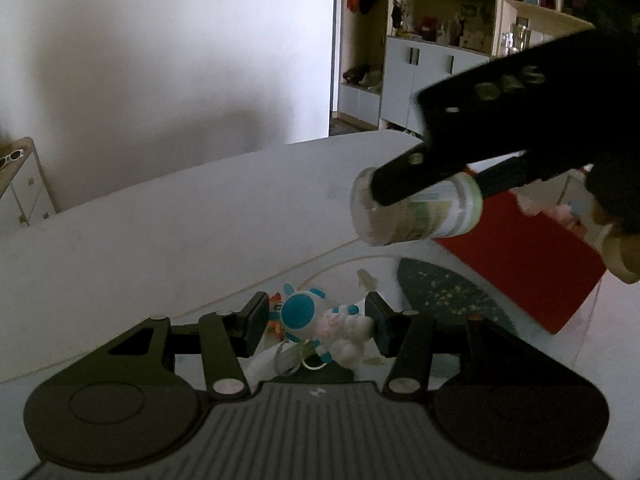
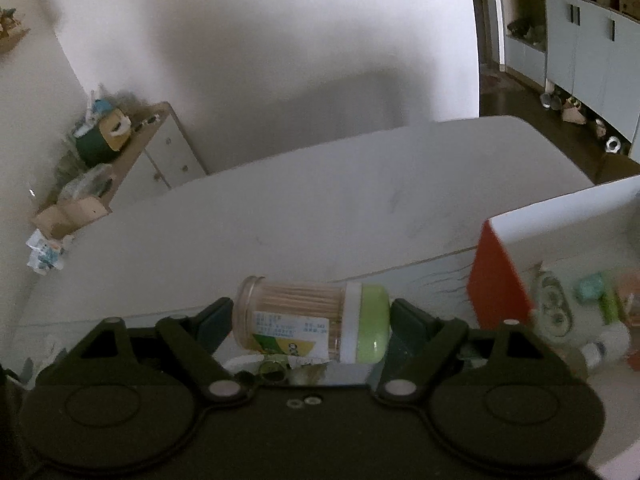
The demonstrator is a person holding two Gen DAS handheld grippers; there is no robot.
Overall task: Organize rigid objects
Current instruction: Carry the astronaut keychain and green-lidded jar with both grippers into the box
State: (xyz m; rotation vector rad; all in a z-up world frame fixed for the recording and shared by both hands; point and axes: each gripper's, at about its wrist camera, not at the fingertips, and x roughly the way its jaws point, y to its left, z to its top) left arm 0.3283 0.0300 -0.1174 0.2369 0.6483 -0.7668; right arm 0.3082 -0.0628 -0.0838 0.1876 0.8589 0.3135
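My right gripper is shut on a clear toothpick jar with a green lid, held sideways above the table. The same jar shows in the left wrist view, clamped by the right gripper, up and to the right. My left gripper is shut on a blue and white toy figure with a key ring, held low over the table. A red and white box stands at the right with several small items inside; it also shows in the left wrist view.
The white table stretches ahead to a white wall. A dark round mat with yellow specks lies by the box. A side cabinet with clutter stands at the left. Shelves stand far right.
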